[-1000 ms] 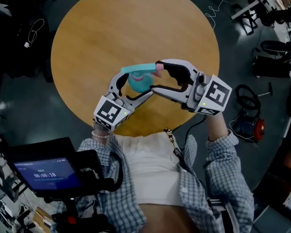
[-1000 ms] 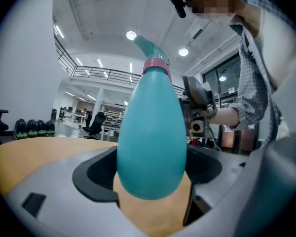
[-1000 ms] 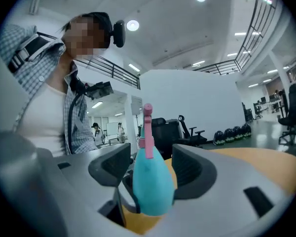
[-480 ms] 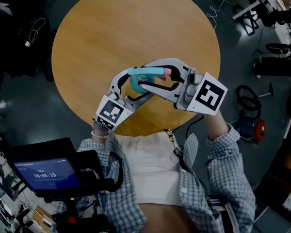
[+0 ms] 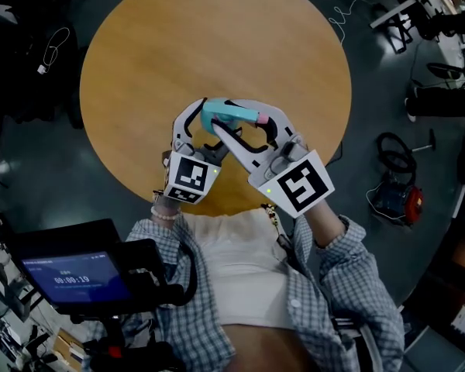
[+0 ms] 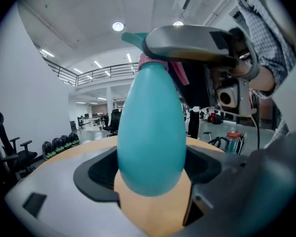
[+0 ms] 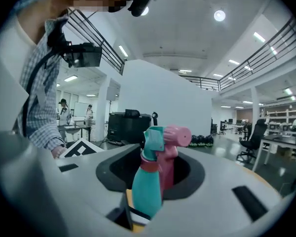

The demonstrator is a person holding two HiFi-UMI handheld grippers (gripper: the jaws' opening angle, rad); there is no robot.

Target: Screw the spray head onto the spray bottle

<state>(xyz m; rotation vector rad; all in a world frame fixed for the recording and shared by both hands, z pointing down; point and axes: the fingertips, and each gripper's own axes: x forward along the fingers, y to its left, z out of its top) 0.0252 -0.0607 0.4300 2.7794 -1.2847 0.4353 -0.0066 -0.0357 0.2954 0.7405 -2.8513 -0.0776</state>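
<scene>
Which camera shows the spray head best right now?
The right gripper view: the spray head, with its pink nozzle and collar, shows clearly atop the bottle. The left gripper view shows mostly bottle body; the head view shows only a teal strip, pink-tipped.

I see a smooth, faintly glossy teal plastic spray bottle [image 6: 150, 132], a pink-and-teal plastic spray head [image 7: 176, 136] (same sheen), a matt wood-look worktop [image 5: 217, 53] and a checked cloth sleeve [image 5: 356, 277].

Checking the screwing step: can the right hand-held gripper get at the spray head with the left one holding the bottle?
Likely yes: the right hand-held gripper is closed on the spray head, and the left hand-held gripper clamps the bottle lower down, leaving the head clear.
</scene>
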